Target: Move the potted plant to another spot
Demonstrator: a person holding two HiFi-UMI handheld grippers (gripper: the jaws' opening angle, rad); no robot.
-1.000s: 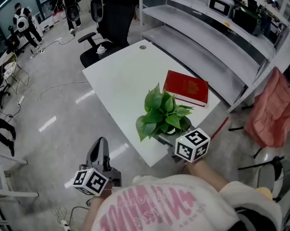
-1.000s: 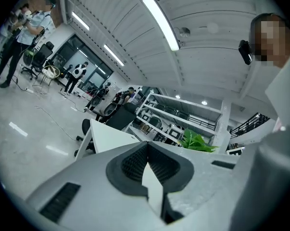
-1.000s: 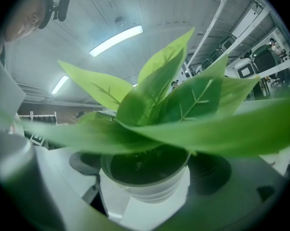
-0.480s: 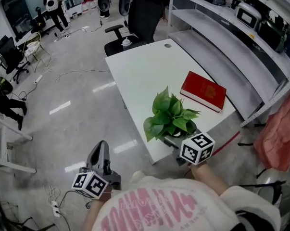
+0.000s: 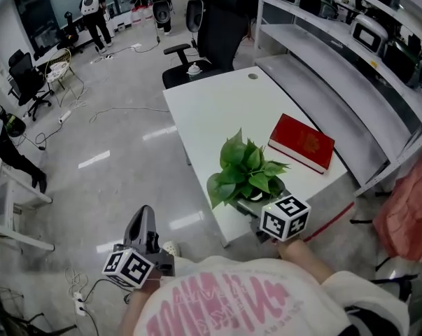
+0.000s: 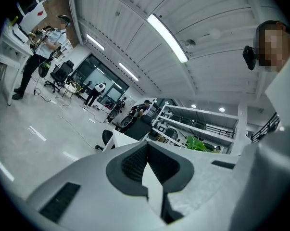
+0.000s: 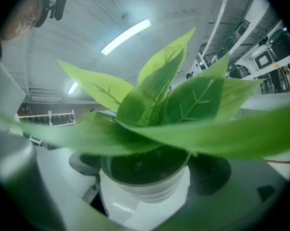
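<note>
White counter [image 5: 217,110] lies under and ahead of the right tool [image 7: 145,177], with the red book [image 5: 301,142] farther ahead and to its right. Potted plant [image 5: 247,172] is between that tool's jaws, clamped low on the pot, near the counter's front edge. Left tool [image 6: 147,153] is well off to the left over the floor, jaws together, nothing in them.

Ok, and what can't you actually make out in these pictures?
Potted plant, head view: its pot is hidden under the leaves and the right gripper.
Red book, head view: the cover print is too small to read.
Right gripper view: the pot's base is lost in blurred green at the bottom edge, so I can't tell whether it rests on the table or is lifted.
</note>
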